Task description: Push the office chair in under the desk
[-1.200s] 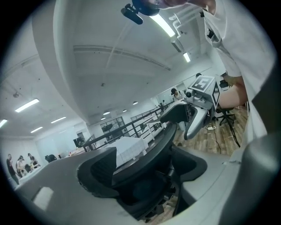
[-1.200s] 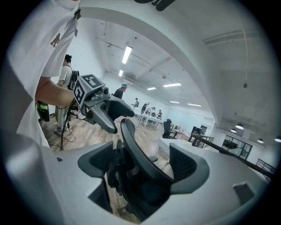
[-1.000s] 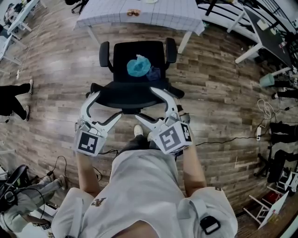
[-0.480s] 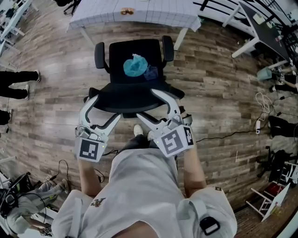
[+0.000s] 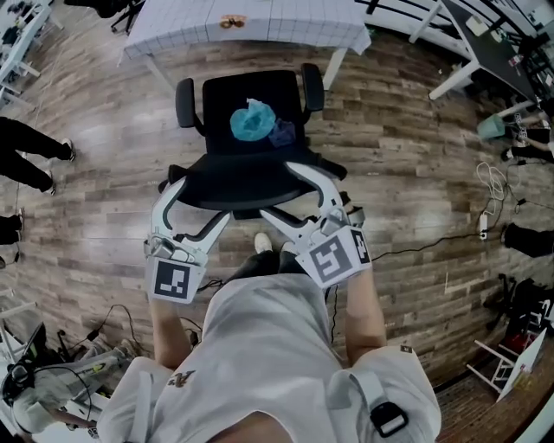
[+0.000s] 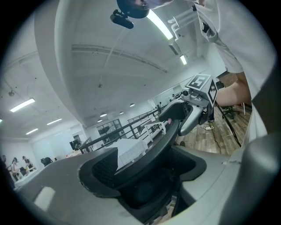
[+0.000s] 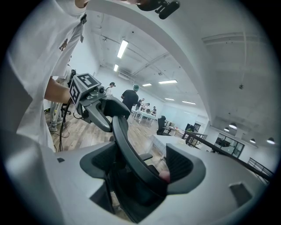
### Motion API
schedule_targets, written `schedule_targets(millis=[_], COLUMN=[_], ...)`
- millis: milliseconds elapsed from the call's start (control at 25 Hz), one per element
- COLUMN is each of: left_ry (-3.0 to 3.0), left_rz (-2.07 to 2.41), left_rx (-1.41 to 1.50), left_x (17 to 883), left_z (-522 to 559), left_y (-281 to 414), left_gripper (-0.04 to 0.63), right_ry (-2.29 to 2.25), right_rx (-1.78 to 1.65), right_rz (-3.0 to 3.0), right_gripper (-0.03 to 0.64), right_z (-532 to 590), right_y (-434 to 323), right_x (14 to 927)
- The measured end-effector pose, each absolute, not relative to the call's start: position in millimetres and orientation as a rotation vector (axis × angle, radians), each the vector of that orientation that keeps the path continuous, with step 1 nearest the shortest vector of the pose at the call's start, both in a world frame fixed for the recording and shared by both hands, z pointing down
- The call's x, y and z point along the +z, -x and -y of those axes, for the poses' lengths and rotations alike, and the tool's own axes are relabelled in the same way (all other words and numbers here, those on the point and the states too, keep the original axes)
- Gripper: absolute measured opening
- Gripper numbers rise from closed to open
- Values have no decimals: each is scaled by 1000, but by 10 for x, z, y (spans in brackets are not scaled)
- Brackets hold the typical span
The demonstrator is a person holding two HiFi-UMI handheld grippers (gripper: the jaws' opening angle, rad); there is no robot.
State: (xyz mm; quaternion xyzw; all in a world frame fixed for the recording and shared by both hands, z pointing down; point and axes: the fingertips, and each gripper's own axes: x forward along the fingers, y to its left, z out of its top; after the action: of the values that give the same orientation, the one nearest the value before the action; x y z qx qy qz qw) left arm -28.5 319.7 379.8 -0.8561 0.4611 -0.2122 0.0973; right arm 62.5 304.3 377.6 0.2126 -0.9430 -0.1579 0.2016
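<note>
The black office chair (image 5: 227, 102) faces the desk (image 5: 251, 26), which is draped in a white gridded cloth; its armrests sit just short of the desk's edge. A teal bundle (image 5: 254, 121) lies on the seat. My left gripper (image 5: 206, 197) clasps the left end of the backrest's top rim (image 5: 247, 183), and my right gripper (image 5: 277, 190) clasps the right end. Both pairs of jaws have closed a little over the last second. In the left gripper view the rim (image 6: 163, 143) runs between the pads (image 6: 102, 170). In the right gripper view the rim (image 7: 127, 147) spans from pad to pad.
Cables (image 5: 424, 247) trail over the wood floor to the right, and a tangle of wires (image 5: 95, 359) lies at lower left. More desks (image 5: 485, 52) stand at upper right. A bystander's legs (image 5: 35, 151) are at the left edge. The holder's shoes (image 5: 262, 244) are behind the chair.
The chair and both grippers have crept slightly towards the desk together. The bystander at the left has shifted.
</note>
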Motion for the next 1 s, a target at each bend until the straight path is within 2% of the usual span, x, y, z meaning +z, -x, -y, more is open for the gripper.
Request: schedule_targets(millis=[1000], left_ry=[2522], left_rz=[-1428], left_rx=[-647], left_x=[3822], left_z=[-2466], left_y=[224], left_gripper=[403], right_ry=[-550], right_rx=[-474], right_rz=[2646], right_gripper=[367], right_z=[-2315], right_y=[-683], right_x=[3805])
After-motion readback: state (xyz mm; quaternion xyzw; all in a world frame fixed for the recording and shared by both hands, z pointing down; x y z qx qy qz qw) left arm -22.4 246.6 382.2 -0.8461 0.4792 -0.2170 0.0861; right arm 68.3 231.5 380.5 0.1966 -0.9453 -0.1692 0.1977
